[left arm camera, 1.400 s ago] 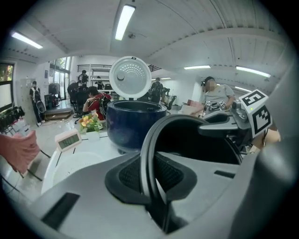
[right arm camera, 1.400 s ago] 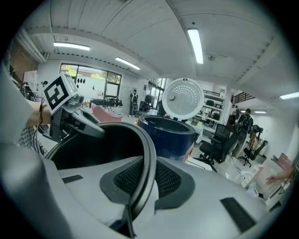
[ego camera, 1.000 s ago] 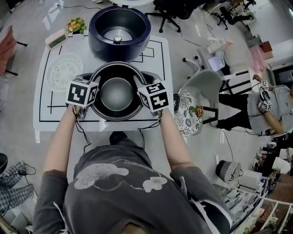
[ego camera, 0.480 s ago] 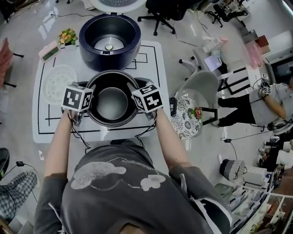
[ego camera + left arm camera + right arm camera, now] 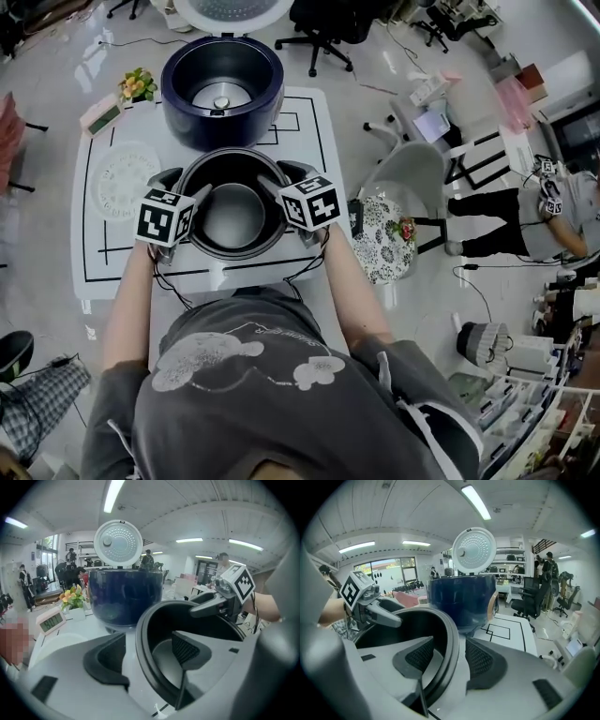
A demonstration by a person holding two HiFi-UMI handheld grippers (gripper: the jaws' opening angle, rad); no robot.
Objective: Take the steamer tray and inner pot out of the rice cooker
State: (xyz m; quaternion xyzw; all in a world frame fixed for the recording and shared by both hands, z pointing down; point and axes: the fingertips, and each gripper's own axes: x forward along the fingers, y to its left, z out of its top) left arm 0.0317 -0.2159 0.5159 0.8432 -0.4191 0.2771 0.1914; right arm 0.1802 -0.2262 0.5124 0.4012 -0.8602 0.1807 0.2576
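Note:
The dark inner pot (image 5: 231,156) stands on the white table, in front of the navy rice cooker (image 5: 222,89), whose lid (image 5: 232,9) is raised. The white steamer tray (image 5: 125,173) lies flat at the table's left. My left gripper (image 5: 187,194) straddles the pot's left rim (image 5: 140,639). Its jaws have just been opening and its pads (image 5: 185,648) stand off the wall. My right gripper (image 5: 281,185) straddles the right rim (image 5: 452,639). It has just been opening too, and there is a gap at its outer pad (image 5: 480,660). Each gripper shows in the other's view, the right (image 5: 220,602) and the left (image 5: 370,606).
A small clock (image 5: 97,114) and a flower pot (image 5: 136,84) sit at the table's back left. A chair with a floral cushion (image 5: 384,234) stands just right of the table. Black lines mark the tabletop (image 5: 309,122). A person (image 5: 544,220) stands far right.
Both grippers' jaws have spread off the pot's rim, which they gripped before. The pot stays on the table. Both hands have rolled slightly, and the head view has shifted.

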